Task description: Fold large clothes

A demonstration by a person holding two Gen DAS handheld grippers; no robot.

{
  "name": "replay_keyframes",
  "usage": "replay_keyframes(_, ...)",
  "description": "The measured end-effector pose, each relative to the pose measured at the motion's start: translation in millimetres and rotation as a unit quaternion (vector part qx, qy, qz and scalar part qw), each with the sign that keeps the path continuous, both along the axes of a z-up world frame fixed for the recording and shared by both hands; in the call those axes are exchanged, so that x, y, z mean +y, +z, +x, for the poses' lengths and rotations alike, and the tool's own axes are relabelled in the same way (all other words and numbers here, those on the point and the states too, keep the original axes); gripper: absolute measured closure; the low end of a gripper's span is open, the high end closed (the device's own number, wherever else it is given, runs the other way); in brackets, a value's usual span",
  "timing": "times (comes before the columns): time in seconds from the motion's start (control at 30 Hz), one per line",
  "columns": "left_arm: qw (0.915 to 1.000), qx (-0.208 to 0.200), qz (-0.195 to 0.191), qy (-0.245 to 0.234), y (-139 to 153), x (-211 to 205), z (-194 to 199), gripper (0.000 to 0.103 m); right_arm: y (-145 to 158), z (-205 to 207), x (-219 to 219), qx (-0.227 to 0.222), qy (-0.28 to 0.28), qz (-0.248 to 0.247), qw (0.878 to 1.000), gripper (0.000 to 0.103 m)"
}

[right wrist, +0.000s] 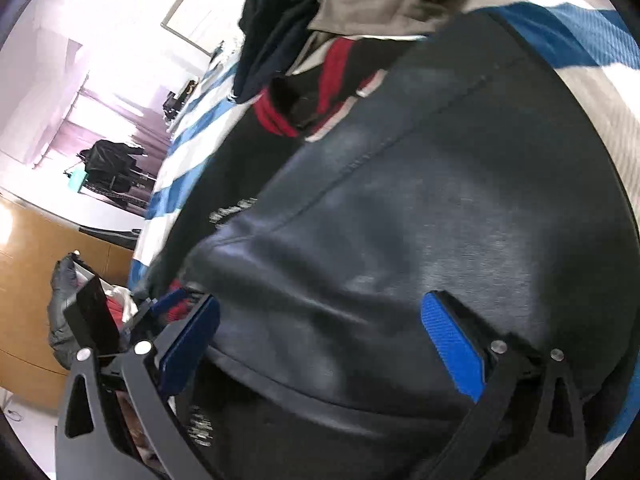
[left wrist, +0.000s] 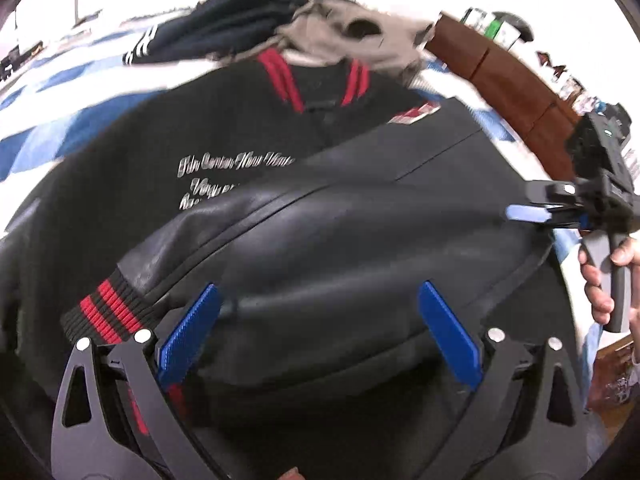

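A black varsity jacket (left wrist: 224, 136) with red-striped collar and cuffs and white script lies on the bed. One leather-like sleeve (left wrist: 360, 240) is folded across its front. My left gripper (left wrist: 320, 320) is open, its blue pads spread over the sleeve near the striped cuff (left wrist: 106, 312). My right gripper (right wrist: 320, 328) is open over the same sleeve (right wrist: 400, 220). The right gripper also shows at the right edge of the left wrist view (left wrist: 532, 210), held by a hand, fingertips at the sleeve's far end.
A blue and white checked bedcover (left wrist: 60, 120) lies under the jacket. A pile of dark and grey clothes (left wrist: 280, 28) sits behind the collar. A brown headboard (left wrist: 508, 84) runs along the right. A wooden cabinet (right wrist: 36, 280) and a bag stand beside the bed.
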State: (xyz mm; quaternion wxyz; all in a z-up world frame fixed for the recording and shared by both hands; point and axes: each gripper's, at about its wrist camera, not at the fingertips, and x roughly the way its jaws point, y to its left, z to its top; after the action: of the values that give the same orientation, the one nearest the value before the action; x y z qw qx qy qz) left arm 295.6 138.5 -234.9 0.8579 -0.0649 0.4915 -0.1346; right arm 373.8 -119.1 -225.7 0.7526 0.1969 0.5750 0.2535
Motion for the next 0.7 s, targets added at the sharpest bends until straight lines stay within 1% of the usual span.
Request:
replay_keyframes(0.1, 0.9994, 0.033, -0.012, 0.002, -17.6, 8.7, 6.2, 0.006, -19.4, 6.9, -15.3, 0.017, -0.003, 0.018, 1.0, 0.009)
replay_keyframes(0.17, 0.9991, 0.039, -0.015, -0.002, -24.0, 11.1, 6.1, 0.006, -29.5, 11.2, -17.1, 0.024, -0.008, 0.028, 0.999, 0.009)
replay_keyframes(0.2, 0.999, 0.042, -0.013, -0.003, -25.9, 10.9, 6.1, 0.006, -31.7, 12.2, -14.1, 0.022, -0.007, 0.022, 0.999, 0.009)
replay_keyframes(0.3, 0.9983, 0.057, -0.002, -0.007, -31.2, 9.5, 12.9, 0.006, -20.9, 7.3, -5.6, 0.008, 0.008, -0.014, 1.0, 0.008)
replay_keyframes(0.37, 0.9986, 0.052, 0.005, -0.005, -23.8, 8.2, 10.7, 0.006, -7.3, -3.2, -3.0, -0.001, 0.012, -0.028, 1.0, 0.006)
replay_keyframes(0.47, 0.9992, 0.025, 0.032, -0.002, -4.0, 4.4, -13.0, 0.006, 17.4, -30.2, -5.8, -0.017, 0.027, -0.029, 0.999, 0.005)
replay_keyframes(0.5, 0.9992, 0.014, 0.036, -0.002, 4.6, 3.9, -27.7, 0.006, 21.2, -39.5, -9.5, -0.02, 0.03, -0.028, 0.999, 0.005)
replay_keyframes(0.57, 0.9997, 0.012, 0.019, -0.004, 12.8, 4.9, -51.8, 0.006, 30.7, -70.4, -20.0, -0.024, 0.034, -0.015, 0.999, 0.005)
replay_keyframes(0.63, 0.9999, 0.006, 0.007, -0.005, 19.5, 2.9, -83.9, 0.006, 33.5, -97.7, -27.6, -0.013, 0.04, 0.005, 0.999, 0.005)
replay_keyframes(0.7, 0.9999, 0.007, -0.002, -0.011, 20.8, -1.5, -116.9, 0.006, 27.5, -125.7, -37.0, 0.002, 0.044, 0.01, 0.999, 0.005)
